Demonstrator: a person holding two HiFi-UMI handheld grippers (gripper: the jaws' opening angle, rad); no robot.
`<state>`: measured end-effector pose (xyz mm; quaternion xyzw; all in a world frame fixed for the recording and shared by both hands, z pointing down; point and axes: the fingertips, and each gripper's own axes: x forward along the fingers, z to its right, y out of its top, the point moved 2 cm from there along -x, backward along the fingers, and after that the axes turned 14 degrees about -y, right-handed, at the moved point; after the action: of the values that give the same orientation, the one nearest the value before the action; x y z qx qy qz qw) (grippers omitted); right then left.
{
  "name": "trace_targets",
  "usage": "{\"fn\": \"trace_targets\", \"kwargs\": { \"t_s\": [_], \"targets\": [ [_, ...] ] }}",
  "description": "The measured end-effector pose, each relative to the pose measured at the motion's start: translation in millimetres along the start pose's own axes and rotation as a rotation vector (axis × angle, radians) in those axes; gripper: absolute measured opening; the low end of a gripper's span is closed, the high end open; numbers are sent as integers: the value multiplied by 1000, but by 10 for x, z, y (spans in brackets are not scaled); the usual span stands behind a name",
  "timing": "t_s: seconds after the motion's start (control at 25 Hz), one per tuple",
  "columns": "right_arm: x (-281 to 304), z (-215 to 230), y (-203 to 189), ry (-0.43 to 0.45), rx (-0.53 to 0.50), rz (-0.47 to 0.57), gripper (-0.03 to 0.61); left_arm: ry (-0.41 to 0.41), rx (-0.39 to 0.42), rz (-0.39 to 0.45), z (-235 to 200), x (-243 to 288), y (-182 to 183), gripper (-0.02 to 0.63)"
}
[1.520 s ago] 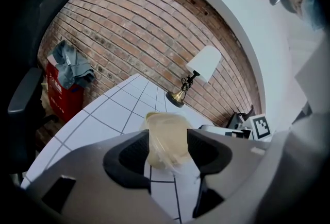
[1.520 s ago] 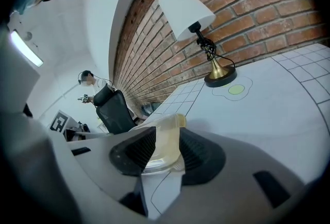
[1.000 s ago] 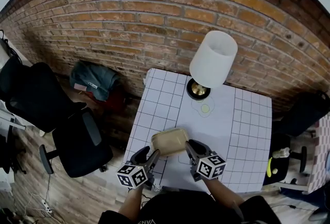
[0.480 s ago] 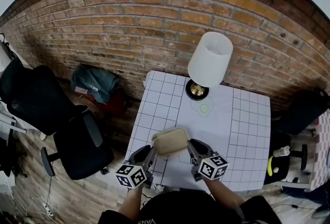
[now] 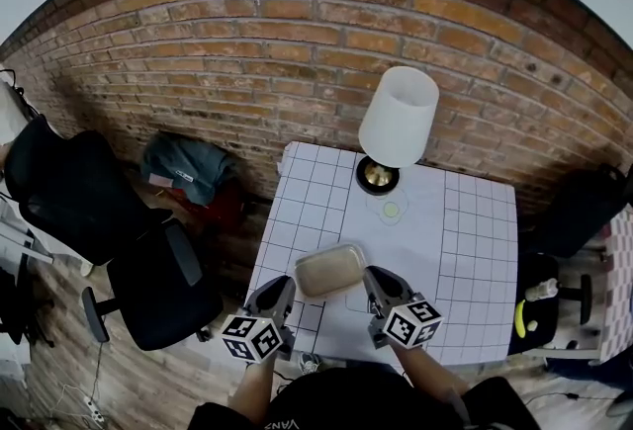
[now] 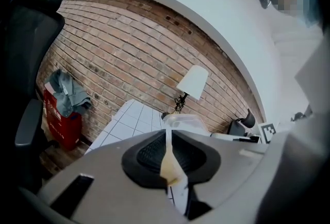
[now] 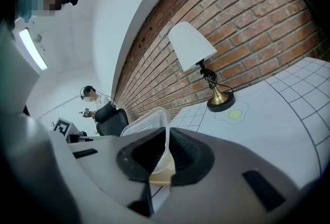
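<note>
A clear plastic container with pale tan contents hangs over the near part of the white gridded table. My left gripper is shut on its left edge. My right gripper is shut on its right edge. In the left gripper view the thin container wall is pinched at my left gripper. The right gripper view shows the container rim rising out of my right gripper. The container's underside is hidden.
A lamp with a white shade and a brass base stands at the table's far edge, beside a yellow-green spot. Black office chairs and a red bin with grey cloth stand to the left. Another person sits far off.
Both grippers and the container have drawn slightly back toward me. In the gripper views the lamp looks farther away, and the container shows as a thin edge between the jaws.
</note>
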<state>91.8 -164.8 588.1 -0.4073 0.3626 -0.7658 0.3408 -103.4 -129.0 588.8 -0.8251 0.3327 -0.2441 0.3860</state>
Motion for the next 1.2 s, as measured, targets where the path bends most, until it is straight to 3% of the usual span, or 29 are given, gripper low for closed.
{"fn": "trace_targets", "kwargs": {
  "t_s": [1.2],
  "targets": [
    [-862,-735,539,50,18,277,21,-122,184,157,702,-654,617,38]
  ]
}}
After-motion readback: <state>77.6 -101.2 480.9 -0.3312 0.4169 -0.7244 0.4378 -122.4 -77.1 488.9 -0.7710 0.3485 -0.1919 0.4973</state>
